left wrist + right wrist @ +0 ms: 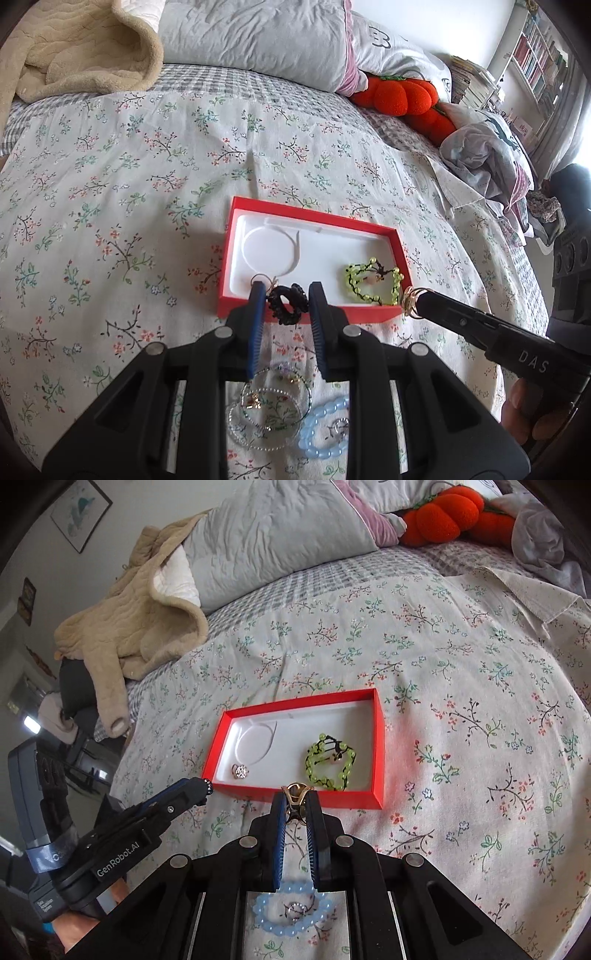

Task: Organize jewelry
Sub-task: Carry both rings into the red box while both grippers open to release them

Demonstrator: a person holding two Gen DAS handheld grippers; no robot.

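A red box (236,254) (376,738) with a white liner lies on the floral bedspread. Inside it are a green bead bracelet (371,282) (328,764) and a small sparkly earring (241,771). My left gripper (288,301) is at the box's near edge, shut on a black beaded ring (288,302). My right gripper (297,797) is shut on a gold ring (297,792) (412,301) just in front of the box's near wall. A blue bead bracelet (325,430) (291,908), a small silver ring (295,909) and clear bead bracelets (266,417) lie on the bedspread below the grippers.
A beige blanket (74,48) (140,627), grey pillows (258,37) and an orange plush pumpkin (402,96) (439,517) lie at the head of the bed. Crumpled clothing (487,155) is at the right.
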